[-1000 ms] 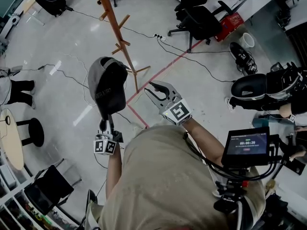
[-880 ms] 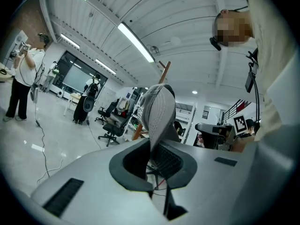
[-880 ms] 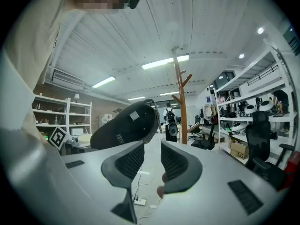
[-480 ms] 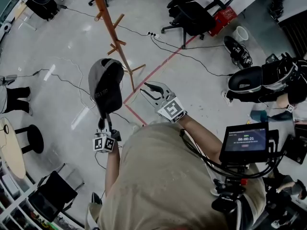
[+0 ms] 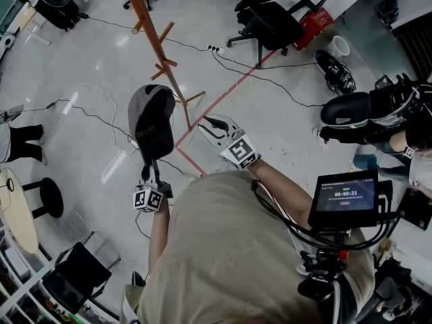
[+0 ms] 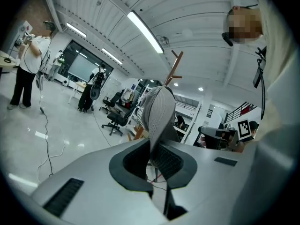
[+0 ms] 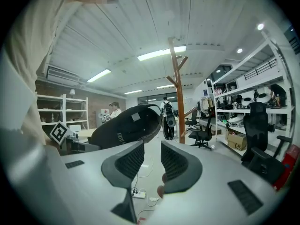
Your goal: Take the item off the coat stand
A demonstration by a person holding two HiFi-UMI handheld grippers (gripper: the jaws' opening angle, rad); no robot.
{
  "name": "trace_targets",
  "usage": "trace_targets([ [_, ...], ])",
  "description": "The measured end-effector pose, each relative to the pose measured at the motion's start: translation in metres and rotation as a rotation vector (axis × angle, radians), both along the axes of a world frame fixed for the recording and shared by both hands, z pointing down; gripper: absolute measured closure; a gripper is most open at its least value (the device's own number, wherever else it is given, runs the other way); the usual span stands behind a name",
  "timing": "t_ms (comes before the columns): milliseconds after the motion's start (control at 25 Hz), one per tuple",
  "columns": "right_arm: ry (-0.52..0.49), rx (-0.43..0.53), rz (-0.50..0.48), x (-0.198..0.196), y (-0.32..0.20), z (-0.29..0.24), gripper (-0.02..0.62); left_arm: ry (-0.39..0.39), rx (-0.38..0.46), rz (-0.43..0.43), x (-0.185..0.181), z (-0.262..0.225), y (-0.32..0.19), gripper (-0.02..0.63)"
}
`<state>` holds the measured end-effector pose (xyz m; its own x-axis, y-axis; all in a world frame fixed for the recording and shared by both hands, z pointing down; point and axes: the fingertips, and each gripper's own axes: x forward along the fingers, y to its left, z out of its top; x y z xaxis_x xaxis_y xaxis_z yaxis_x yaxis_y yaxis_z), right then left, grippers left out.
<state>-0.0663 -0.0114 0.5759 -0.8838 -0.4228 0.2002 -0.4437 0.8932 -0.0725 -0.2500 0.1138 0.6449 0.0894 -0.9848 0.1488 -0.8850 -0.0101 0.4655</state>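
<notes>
Task item: a grey-and-black fabric baseball cap [image 5: 152, 122], off the stand and held up in the air above the pale floor [image 5: 81, 66], near the stand's lower pole and clear of its pegs.
Coat stand: an orange-brown wooden pole with angled pegs [image 5: 156, 42]; I see nothing hanging on the pegs in view.
Left hand-held gripper [image 5: 146, 174]: jaws nearly together, pinched on the cap's lower edge. The cap rises upright from them.
Right hand-held gripper [image 5: 203, 124]: jaws standing apart with nothing between them, just beside the cap without touching it.
Markers: a black-and-white square pattern on each gripper's cube; patterns only, no words.
Cap writing: a short line of pale lettering on the cap's side and a small white tag inside [image 7: 135, 117], both too small to read.
Small black monitor [image 5: 347, 198]: at the person's right, with a lit row of digits like a timer. I cannot read them for certain.
Floor marks: red tape lines [image 5: 223, 96] run past the stand's foot, and thin black cables trail across.
Nearby: black office chairs [image 5: 273, 20] and a red crate [image 5: 317, 22] beyond the stand.
</notes>
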Motion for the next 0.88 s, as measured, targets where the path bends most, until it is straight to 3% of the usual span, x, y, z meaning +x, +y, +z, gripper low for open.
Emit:
trace_targets([
  [480,0.021,-0.038,0.057,0.006,-0.011,0.03,0.488,0.041,-0.091,0.002,-0.003,0.04,-0.003,0.572],
  [880,0.031,-0.06,0.084,0.021,-0.008,0.044,0.488,0.054,-0.112,0.034,0.011,0.046,-0.003,0.572],
])
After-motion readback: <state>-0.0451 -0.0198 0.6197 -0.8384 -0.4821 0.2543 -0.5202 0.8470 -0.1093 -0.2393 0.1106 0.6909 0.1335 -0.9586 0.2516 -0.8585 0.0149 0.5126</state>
